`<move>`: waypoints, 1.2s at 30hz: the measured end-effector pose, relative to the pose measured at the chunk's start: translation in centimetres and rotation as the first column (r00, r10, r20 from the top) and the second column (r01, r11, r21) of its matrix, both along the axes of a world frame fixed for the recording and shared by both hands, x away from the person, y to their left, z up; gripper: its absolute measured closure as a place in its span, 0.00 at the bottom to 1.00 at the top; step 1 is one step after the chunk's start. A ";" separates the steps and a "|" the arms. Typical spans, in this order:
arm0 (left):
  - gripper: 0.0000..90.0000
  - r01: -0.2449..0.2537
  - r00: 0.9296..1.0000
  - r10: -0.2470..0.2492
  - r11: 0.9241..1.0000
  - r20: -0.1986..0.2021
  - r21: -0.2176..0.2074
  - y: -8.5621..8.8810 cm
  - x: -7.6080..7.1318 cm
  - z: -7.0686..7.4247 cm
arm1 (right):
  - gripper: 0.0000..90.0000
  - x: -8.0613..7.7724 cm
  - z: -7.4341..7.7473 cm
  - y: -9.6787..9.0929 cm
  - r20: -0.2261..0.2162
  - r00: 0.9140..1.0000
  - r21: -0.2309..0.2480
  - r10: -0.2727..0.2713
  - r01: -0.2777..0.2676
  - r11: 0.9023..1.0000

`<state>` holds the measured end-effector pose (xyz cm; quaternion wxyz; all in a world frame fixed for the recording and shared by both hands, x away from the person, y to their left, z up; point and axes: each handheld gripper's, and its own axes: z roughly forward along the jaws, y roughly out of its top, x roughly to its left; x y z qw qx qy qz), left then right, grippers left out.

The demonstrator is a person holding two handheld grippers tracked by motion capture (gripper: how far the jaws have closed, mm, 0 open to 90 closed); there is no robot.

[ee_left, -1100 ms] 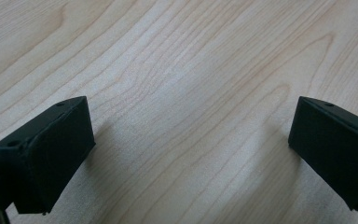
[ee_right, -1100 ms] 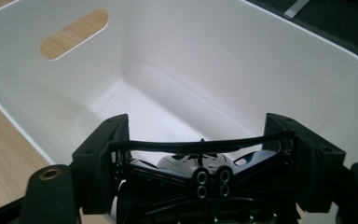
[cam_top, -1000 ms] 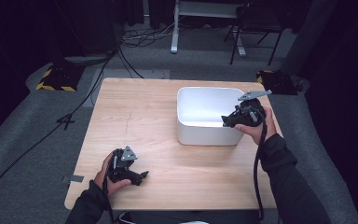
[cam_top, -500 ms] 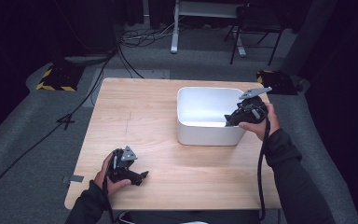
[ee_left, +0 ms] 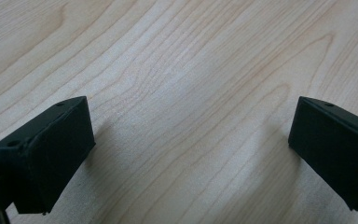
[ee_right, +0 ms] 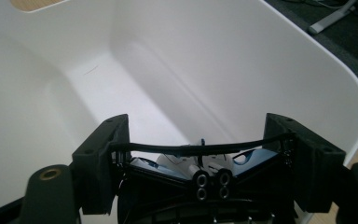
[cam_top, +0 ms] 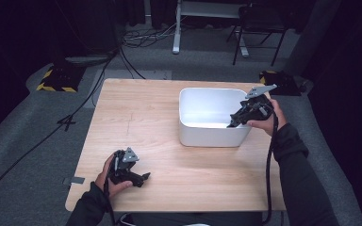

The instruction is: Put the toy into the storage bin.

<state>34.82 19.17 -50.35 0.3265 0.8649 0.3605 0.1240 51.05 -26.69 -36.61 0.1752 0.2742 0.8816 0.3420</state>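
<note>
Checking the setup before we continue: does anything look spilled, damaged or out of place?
Nothing stands out. The white bin sits upright on the table, the right gripper pokes over its rim, and the left gripper rests open on the wood.

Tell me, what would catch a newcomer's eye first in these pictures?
Probably the white tub, bright against the pale wooden table and the dark room. The right gripper reaches over the tub's right rim, jaws spread apart and pointing inside. The left gripper sits low at the table's near left, jaws wide open over bare wood.
</note>
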 end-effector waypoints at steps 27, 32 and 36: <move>0.00 -0.001 1.000 0.001 1.000 -0.002 -0.003 0.0 0.0 0.0 | 0.27 -0.8 0.1 -1.1 -0.039 0.986 -0.078 0.159 -0.162 0.984; 0.00 -0.001 1.000 0.001 1.000 -0.002 -0.003 0.0 0.0 0.0 | 0.27 -1.1 -0.1 -1.3 -0.034 0.985 -0.082 0.167 -0.169 0.982; 0.00 -0.001 1.000 0.001 1.000 0.001 0.000 0.0 0.0 0.0 | 0.27 -1.3 -0.3 -1.3 -0.045 0.987 -0.070 0.157 -0.160 0.985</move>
